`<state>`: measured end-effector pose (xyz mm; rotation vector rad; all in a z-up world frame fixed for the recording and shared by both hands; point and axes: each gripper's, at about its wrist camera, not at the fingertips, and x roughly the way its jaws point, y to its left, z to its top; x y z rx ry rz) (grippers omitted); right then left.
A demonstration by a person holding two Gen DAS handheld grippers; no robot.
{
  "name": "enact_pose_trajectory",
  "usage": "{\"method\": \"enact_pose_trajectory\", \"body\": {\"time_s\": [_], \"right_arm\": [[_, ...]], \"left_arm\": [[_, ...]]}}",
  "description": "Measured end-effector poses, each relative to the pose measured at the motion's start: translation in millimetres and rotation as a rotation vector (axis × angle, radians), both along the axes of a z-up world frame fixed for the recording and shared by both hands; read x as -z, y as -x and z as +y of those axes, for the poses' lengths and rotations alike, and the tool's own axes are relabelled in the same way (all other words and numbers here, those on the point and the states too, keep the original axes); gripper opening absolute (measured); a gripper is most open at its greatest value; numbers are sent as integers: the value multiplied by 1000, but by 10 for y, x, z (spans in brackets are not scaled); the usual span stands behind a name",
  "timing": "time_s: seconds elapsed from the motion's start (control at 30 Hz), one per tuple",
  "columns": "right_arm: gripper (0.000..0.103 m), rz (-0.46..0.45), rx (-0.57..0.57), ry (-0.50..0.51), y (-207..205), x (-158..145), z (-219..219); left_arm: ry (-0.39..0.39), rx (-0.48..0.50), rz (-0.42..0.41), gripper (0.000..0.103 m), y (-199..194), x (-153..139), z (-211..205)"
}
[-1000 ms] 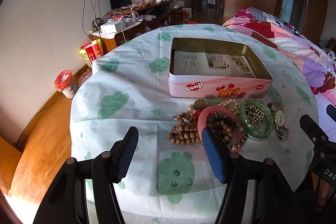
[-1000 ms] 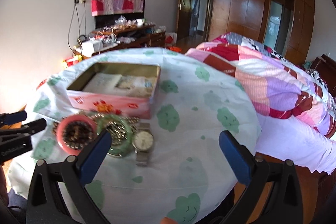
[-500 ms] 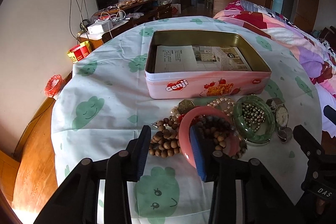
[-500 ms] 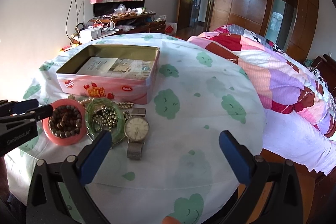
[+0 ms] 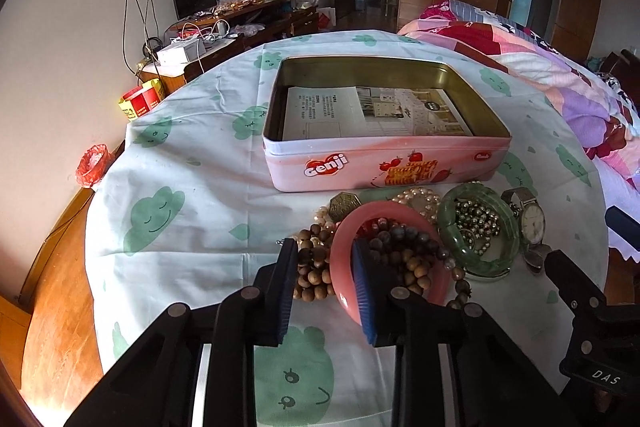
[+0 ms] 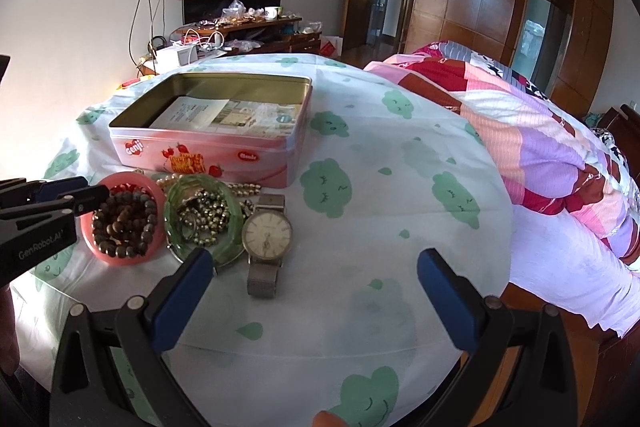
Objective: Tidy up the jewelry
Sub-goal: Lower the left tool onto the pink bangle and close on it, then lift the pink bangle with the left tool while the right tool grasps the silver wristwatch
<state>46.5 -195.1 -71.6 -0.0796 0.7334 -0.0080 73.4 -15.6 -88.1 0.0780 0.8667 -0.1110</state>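
A pile of jewelry lies in front of an open pink Genji tin (image 5: 384, 167) (image 6: 208, 155): a pink bangle (image 5: 400, 215) (image 6: 120, 255), wooden bead strings (image 5: 316, 267), a green bangle (image 5: 476, 227) (image 6: 208, 187) around metal beads, pearls and a wristwatch (image 5: 532, 223) (image 6: 266, 233). My left gripper (image 5: 326, 283) straddles the pink bangle's near-left rim, one finger outside among the wooden beads, one inside; the jaws are narrowed with a gap left. My right gripper (image 6: 312, 291) is wide open, low over the cloth in front of the watch.
The round table has a white cloth with green cloud prints (image 6: 400, 187). A paper sheet lies in the tin. A bed with a striped quilt (image 6: 560, 155) is close on the right. A cluttered TV cabinet (image 5: 232, 27) stands at the far wall.
My left gripper moved forward onto the pile and narrowed its jaws around the pink bangle's rim. My right gripper came slightly closer to the watch and stayed open.
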Motion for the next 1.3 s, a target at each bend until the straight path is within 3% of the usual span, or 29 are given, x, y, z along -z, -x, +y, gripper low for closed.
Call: {"method": "enact_pose_trajectory", "body": {"time_s": [0.1, 0.27, 0.3, 0.33, 0.4, 0.8, 1.1, 1.3], "right_arm": [[103, 4, -2, 0, 1, 16, 10], [103, 7, -7, 6, 1, 29, 29], [103, 7, -6, 4, -1, 29, 30], [103, 9, -6, 4, -2, 32, 31], [103, 14, -6, -2, -3, 38, 30], [103, 7, -32, -19, -24, 39, 9], [69, 41, -128, -2, -173, 49, 61], [58, 72, -124, -33, -225, 74, -27]], "left_arm": [[-53, 8, -13, 28, -32, 19, -67], [-25, 18, -2, 26, -72, 24, -32], [-23, 25, -5, 21, -58, 15, -24], [-11, 29, -6, 8, -41, 7, -7], [33, 43, 7, 9, -19, -9, 38], [35, 15, -120, 9, 157, -303, 201], [58, 4, -157, 9, 201, -431, 286], [39, -4, -208, 9, 254, -549, 287]]}}
